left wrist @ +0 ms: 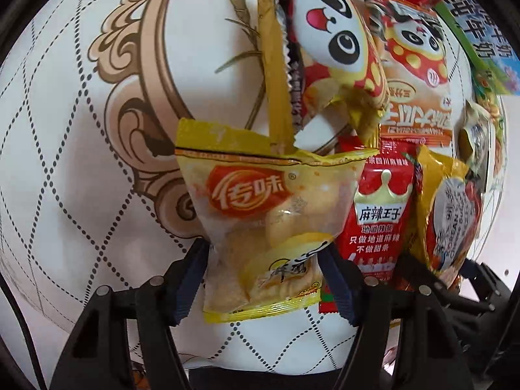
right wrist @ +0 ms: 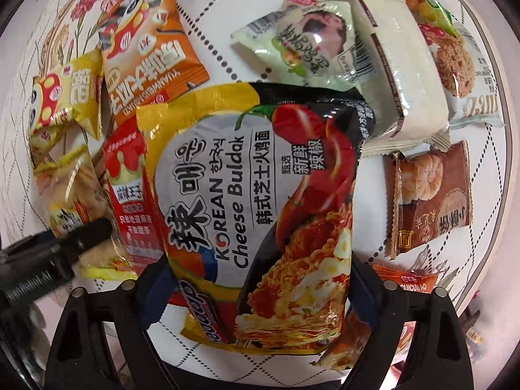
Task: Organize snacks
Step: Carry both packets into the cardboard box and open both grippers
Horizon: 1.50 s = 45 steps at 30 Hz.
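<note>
A yellow, partly see-through snack packet (left wrist: 260,227) lies on the white patterned table (left wrist: 65,130). My left gripper (left wrist: 265,279) points down and is shut on its lower end, with a pad against each side. In the right wrist view, one of the left gripper's fingers (right wrist: 87,234) shows against that yellow packet (right wrist: 74,195). A Korean cheese noodle packet (right wrist: 260,211) lies lengthwise between the pads of my right gripper (right wrist: 260,289). The pads meet its two long edges. The noodle packet (left wrist: 451,214) also shows at the right of the left wrist view.
A red spicy-strip packet (left wrist: 380,214) lies between the two held packets. Panda packets (left wrist: 334,32) and an orange packet (right wrist: 146,48) lie beyond. A white packet (right wrist: 399,74), a brown shrimp packet (right wrist: 429,195) and a pale green packet (right wrist: 302,42) crowd the right, near the table's rim (right wrist: 502,195).
</note>
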### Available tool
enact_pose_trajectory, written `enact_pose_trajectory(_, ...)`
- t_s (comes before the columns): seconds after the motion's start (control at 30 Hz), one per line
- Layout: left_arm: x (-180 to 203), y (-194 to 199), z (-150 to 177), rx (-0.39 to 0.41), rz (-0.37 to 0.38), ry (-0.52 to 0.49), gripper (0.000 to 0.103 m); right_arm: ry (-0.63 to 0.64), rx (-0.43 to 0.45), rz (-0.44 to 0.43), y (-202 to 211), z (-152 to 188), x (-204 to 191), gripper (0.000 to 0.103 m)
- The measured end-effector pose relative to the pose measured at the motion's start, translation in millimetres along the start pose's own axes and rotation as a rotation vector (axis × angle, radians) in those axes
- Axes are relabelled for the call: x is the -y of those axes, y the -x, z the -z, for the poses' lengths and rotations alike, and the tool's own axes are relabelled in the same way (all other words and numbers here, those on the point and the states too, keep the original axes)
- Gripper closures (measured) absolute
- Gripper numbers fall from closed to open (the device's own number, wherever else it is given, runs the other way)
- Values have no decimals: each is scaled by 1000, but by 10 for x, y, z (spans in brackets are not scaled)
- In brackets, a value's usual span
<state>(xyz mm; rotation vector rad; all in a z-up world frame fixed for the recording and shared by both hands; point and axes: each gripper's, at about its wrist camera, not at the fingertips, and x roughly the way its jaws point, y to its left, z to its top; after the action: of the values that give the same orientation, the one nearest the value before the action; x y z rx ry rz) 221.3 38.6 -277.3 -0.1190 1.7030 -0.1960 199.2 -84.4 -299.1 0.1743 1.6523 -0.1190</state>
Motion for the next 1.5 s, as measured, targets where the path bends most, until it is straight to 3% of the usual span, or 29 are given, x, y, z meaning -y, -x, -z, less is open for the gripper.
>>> enact_pose_trajectory(0.07,-10,-10,-25,11,-21,-5,35,7,-2,-5,-34,26,-27,13)
enact_pose_trajectory(0.23,471,192,28,46,-103,-70,37,18,16,-21,-115,-52,-105,15)
enact_pose_trajectory(0.3,625,279,76,78,-124,-92,47,32,37,-33,-155,-38,-102,15)
enact_pose_trajectory(0.5,877,542,466,136,-155,-112,59,46,67,-85,109,133,96,16)
enact_pose_trajectory(0.77,990,1209,920,168,-91,-103,61,-3,127,-220,623,254,493,16)
enact_pose_trajectory(1.0,1506,2294,998,292,-3,-142,62,-36,242,-319,1405,143,955,16)
enact_pose_trajectory(1.07,1570,2754,909,334,25,-177,62,-44,276,-345,1691,36,1093,16)
enact_pose_trajectory(1.17,1628,3482,516,381,91,-231,62,-55,339,-390,2118,-196,1317,16)
enact_pose_trajectory(1.27,1972,3799,60,427,111,-268,61,-68,399,-426,2499,-518,1534,16)
enact_pose_trajectory(1.33,2251,3880,-273,431,92,-282,61,-57,431,-418,2699,-810,1651,16)
enact_pose_trajectory(1.37,2347,3698,-515,422,93,-278,61,-59,442,-405,2753,-959,1677,16)
enact_pose_trajectory(1.5,2683,3401,-1302,320,93,-256,61,-55,421,-347,2769,-1530,1830,16)
